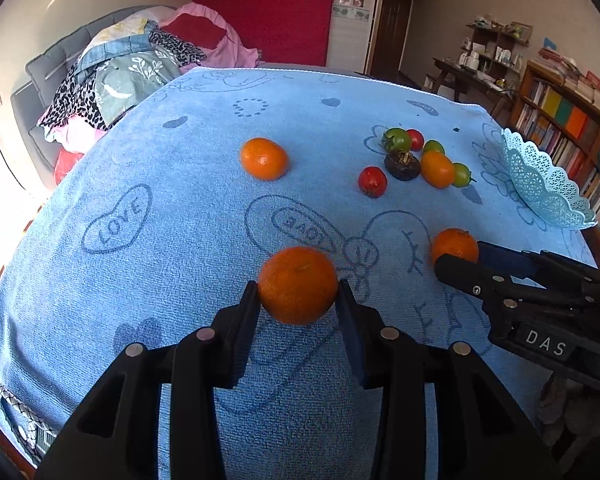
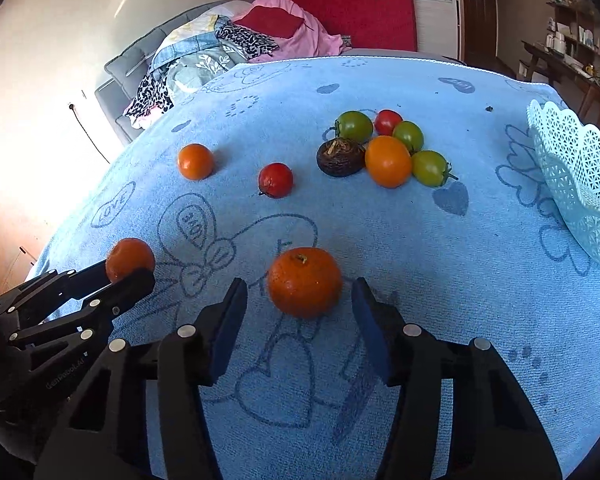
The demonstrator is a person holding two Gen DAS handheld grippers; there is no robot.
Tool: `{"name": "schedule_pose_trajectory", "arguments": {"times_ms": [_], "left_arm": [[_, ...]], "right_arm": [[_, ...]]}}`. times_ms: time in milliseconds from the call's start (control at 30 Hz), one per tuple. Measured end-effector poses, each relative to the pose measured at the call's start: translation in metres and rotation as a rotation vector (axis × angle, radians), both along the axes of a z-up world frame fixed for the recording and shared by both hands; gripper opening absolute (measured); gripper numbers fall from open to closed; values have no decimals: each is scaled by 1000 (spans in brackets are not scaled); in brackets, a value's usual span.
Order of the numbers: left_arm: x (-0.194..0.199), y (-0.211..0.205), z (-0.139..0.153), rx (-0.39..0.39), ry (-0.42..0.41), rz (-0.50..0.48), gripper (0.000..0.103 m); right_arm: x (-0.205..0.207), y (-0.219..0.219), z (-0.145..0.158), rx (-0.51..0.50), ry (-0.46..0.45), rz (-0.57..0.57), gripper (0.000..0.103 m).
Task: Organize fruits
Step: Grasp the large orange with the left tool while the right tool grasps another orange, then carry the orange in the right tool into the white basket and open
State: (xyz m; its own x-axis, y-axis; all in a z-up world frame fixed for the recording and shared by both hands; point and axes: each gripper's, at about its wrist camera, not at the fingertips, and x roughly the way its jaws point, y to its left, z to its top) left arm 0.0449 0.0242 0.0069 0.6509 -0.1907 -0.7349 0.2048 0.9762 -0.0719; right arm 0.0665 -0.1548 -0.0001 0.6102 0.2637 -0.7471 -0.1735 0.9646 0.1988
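Currently, in the left wrist view, the left gripper (image 1: 298, 292) is closed on a mandarin (image 1: 298, 285), both pads pressed to its sides, fruit held at the fingertips above the blue towel (image 1: 148, 280). Right gripper (image 1: 458, 264) enters from the right edge, its tips at a second mandarin (image 1: 454, 245) lying on the towel; contact not resolvable from this angle. Farther off: a lone mandarin (image 1: 264, 159) mid-towel, a red tomato (image 1: 372, 181), and a cluster of green, red and orange fruit around a dark brown fruit (image 1: 402, 165). Pale blue lattice basket (image 1: 548, 188) stands at the far right edge. In the right wrist view, the right gripper (image 2: 300, 300) is partly open, jaws straddling that second mandarin (image 2: 305, 282), stem up; a visible gap remains on each side, so nothing is gripped yet. Fruit sits dead ahead between the fingertips, round, no long axis to align. Left gripper (image 2: 130, 270) with its mandarin (image 2: 130, 259) shows at near left. Basket (image 2: 580, 184) lies far right, nearer the right hand. Judgement: the coming move hinges on the pads closing squarely, then carrying rightward to the basket.
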Motion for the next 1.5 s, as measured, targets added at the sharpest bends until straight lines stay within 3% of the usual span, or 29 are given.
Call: {"name": "schedule_pose_trajectory", "arguments": {"times_ms": [100,333,567,800,1067,1300,1500], "left_arm": [[1,1,0,0,1,4,39],[2,-4,7,8,-12,-4,39],[1,-23,25,18,-52,-50,39],[5,-55,46,27,-97,-115,39],[9,-98,64,39,-141,-187,39],[20,-133,73,40,-163,-237,39],[30,-164,75,38,-163,-288,39]], "right_arm": [[5,0,-6,-8,17,-10,41],[-1,-8,-2,27,-3,-20,40],[-14,-35,25,68,-76,-76,40],[-27,-86,55,92,-159,-204,40],[-35,-151,69,97,-208,-381,40],[-34,-199,62,59,-192,-523,40],[-28,-217,49,39,-155,-570,40]]}}
